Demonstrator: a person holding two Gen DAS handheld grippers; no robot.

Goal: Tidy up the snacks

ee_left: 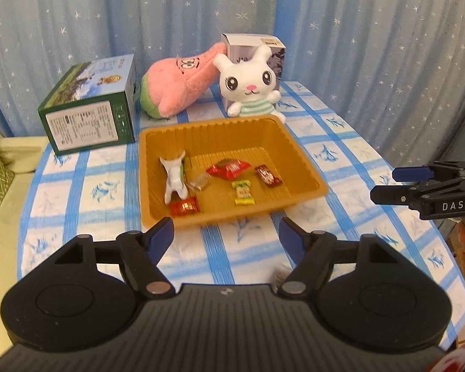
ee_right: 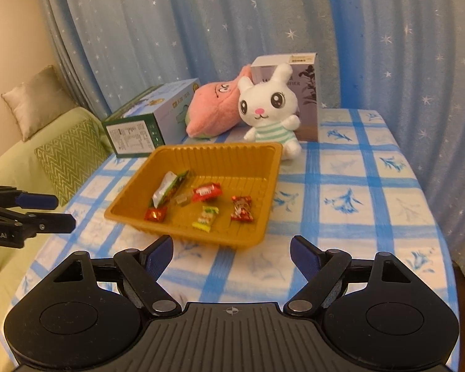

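A golden plastic tray point(ee_left: 220, 130) point(ee_right: 220, 155) sits mid-table and holds several wrapped snacks: a white-green packet point(ee_left: 175, 175) point(ee_right: 166, 187), a red packet point(ee_left: 228, 167) point(ee_right: 206, 192), a yellow-green candy point(ee_left: 243, 192) point(ee_right: 205, 217), a dark red candy point(ee_left: 267, 175) point(ee_right: 241, 208), a small red candy point(ee_left: 184, 206) point(ee_right: 155, 214) and a clear candy point(ee_left: 199, 183) point(ee_right: 183, 200). My left gripper point(ee_left: 226, 235) is open and empty, just in front of the tray. My right gripper point(ee_right: 231, 252) is open and empty, near the tray's front right. Each shows in the other's view, the right point(ee_left: 396, 186) and the left point(ee_right: 51, 212).
A green box point(ee_left: 90, 108) point(ee_right: 145, 124), a pink plush point(ee_left: 179, 83) point(ee_right: 214, 108), a white bunny plush point(ee_left: 251, 83) point(ee_right: 271, 108) and a grey box point(ee_left: 248, 46) point(ee_right: 294, 71) stand behind the tray. A blue-checked cloth point(ee_left: 341, 161) point(ee_right: 356, 192) covers the table. A sofa with cushions point(ee_right: 68, 155) is at the left.
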